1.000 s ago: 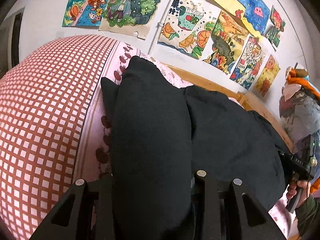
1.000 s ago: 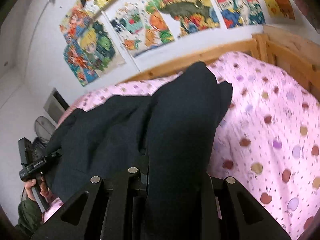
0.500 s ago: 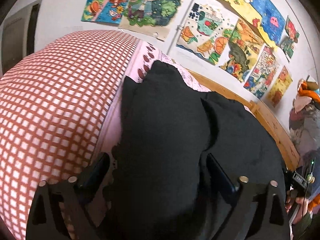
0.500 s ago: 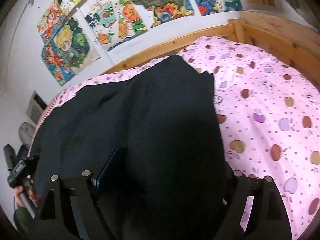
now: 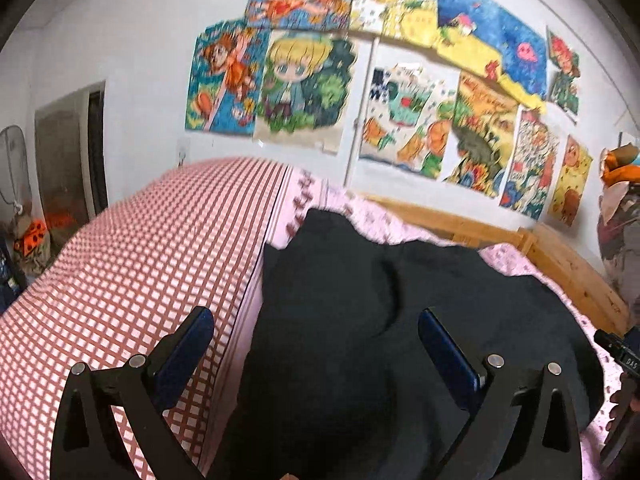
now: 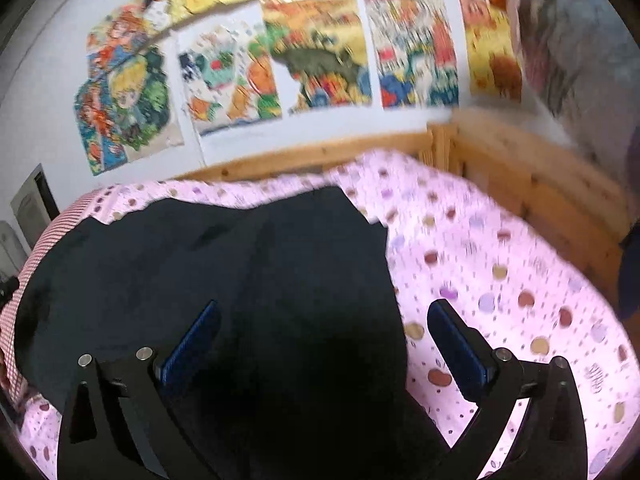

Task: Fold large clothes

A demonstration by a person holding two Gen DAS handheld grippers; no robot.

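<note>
the black garment (image 5: 400, 320) lies spread on the pink dotted sheet (image 6: 500, 280), directly ahead of and beneath both tools. the left gripper (image 5: 316, 328) has just been opening and its jaws stand wide, pads clear of the cloth between them; the right gripper (image 6: 324, 320) has likewise just opened wide, gripping nothing. the garment's near edge is cut off below both views, and its folds are hard to read in the dark, blurred fabric. a red checked quilt (image 5: 140, 260) bulges left of the left tool.
</note>
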